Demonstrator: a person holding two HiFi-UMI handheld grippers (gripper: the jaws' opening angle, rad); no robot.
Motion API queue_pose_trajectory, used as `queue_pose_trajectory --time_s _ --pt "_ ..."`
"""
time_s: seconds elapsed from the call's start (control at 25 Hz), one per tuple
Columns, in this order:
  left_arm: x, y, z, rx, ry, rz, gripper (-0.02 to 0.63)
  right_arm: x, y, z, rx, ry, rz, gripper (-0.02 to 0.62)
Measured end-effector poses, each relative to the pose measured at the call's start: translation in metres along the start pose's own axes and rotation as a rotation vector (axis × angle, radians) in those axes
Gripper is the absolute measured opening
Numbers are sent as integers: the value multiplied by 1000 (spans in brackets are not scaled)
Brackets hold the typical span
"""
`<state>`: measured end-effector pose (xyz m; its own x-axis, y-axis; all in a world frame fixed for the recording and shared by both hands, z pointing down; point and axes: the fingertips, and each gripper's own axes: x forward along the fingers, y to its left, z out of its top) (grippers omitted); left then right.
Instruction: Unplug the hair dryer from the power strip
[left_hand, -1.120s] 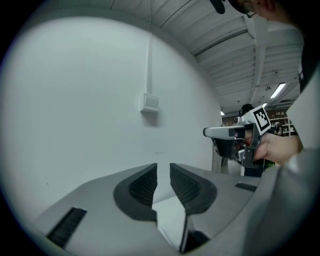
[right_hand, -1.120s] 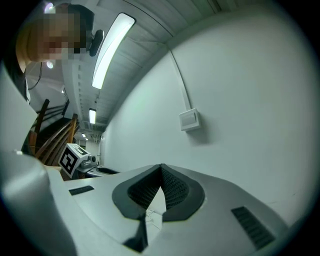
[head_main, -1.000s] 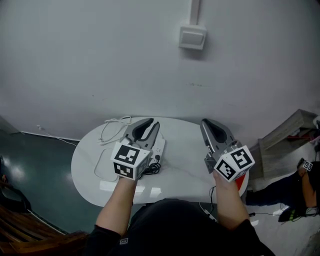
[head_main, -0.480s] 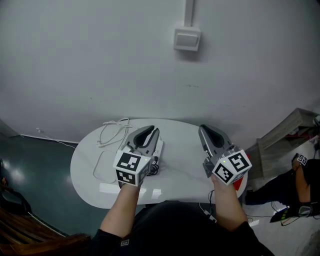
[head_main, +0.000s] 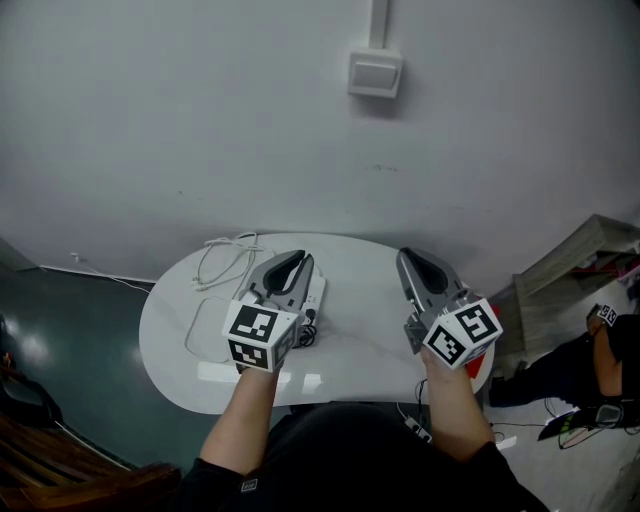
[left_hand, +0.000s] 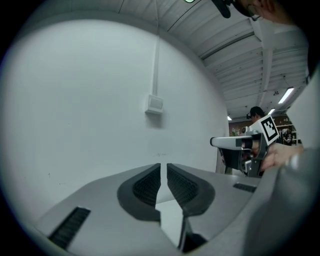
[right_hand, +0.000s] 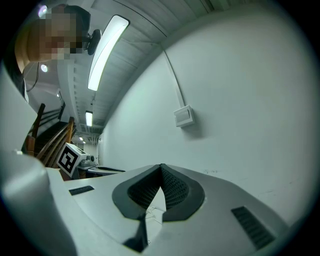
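Observation:
In the head view a white power strip (head_main: 318, 292) lies on the white oval table (head_main: 365, 330), partly hidden under my left gripper (head_main: 295, 260). A black cord (head_main: 305, 332) bunches at its near end. No hair dryer body can be made out. The left gripper hovers over the strip; its jaws are closing, a thin gap remains and nothing is between them (left_hand: 163, 166). My right gripper (head_main: 410, 258) is held over the table's right side, apart from the strip, with its tips touching and empty (right_hand: 161, 168). A red thing (head_main: 480, 362) peeks from under its marker cube.
A thin white cable (head_main: 222, 262) loops over the table's left part. A switch box (head_main: 375, 73) is fixed to the wall above. Wooden furniture (head_main: 45, 465) stands at lower left. To the right, a person (head_main: 600, 365) sits on the floor among cables.
The left gripper's jaws have drawn closer together. Both hands stay in about the same places over the table.

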<state>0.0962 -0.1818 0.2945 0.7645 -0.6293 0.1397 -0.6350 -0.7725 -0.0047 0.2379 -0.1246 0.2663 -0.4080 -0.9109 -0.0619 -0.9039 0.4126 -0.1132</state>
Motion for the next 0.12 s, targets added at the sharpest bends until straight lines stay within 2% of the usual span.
queue_pose_trajectory --time_s 0.12 --pt "2 1 1 2 -1 1 46 3 -1 1 1 -1 3 34"
